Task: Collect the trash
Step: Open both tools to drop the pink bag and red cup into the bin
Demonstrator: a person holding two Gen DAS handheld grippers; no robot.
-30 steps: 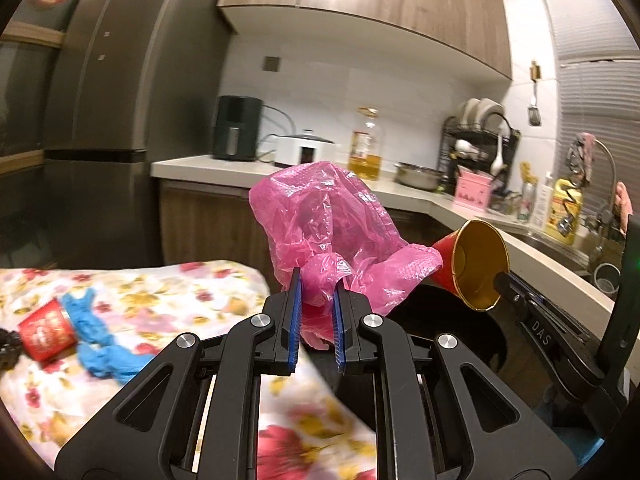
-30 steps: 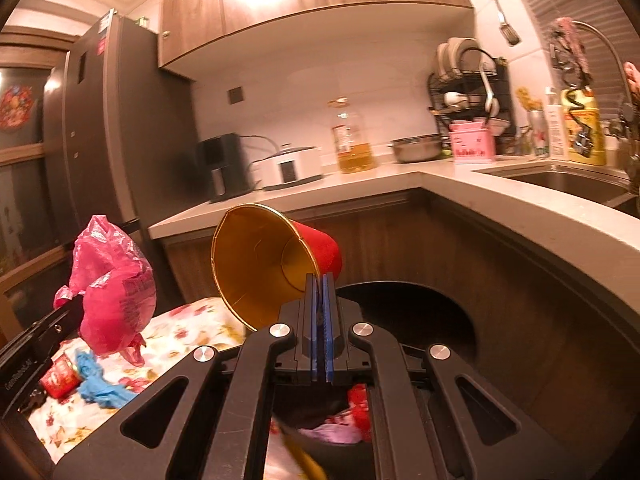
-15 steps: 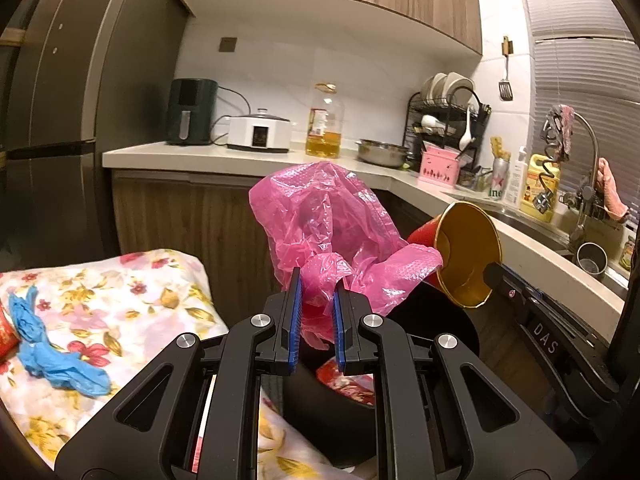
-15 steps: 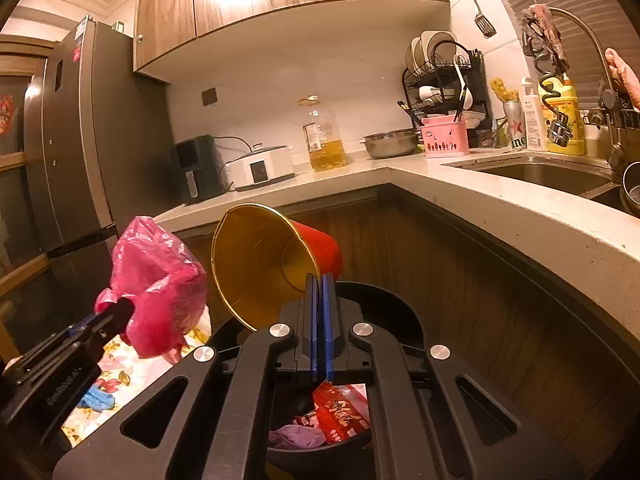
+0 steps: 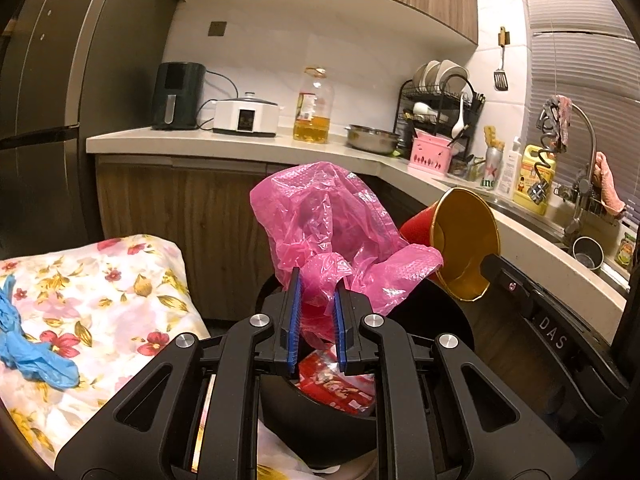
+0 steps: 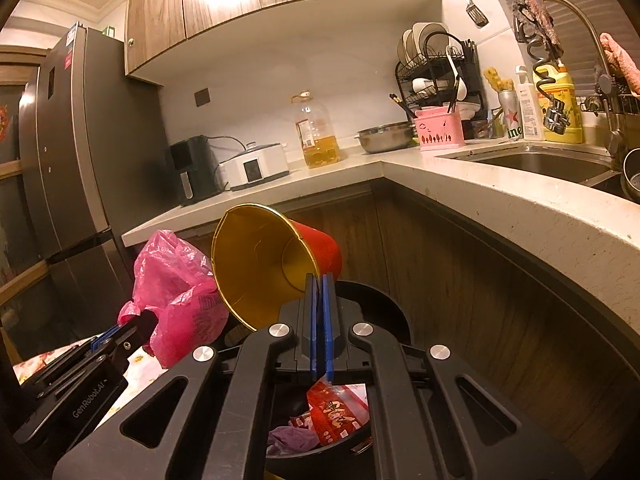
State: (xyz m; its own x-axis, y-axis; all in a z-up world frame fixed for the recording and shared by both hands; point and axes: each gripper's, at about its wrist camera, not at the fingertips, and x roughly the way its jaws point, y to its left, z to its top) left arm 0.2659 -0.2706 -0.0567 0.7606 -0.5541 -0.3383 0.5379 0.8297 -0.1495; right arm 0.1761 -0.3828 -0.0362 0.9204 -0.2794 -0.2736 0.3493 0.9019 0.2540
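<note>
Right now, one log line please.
left gripper: holds pink bag | right gripper: holds cup | both over bin

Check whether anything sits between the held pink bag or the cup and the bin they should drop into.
Nothing visible does. The pink bag in the left gripper and the cup in the right gripper hang above the bin, whose mouth is uncovered, with red wrappers already inside.
</note>
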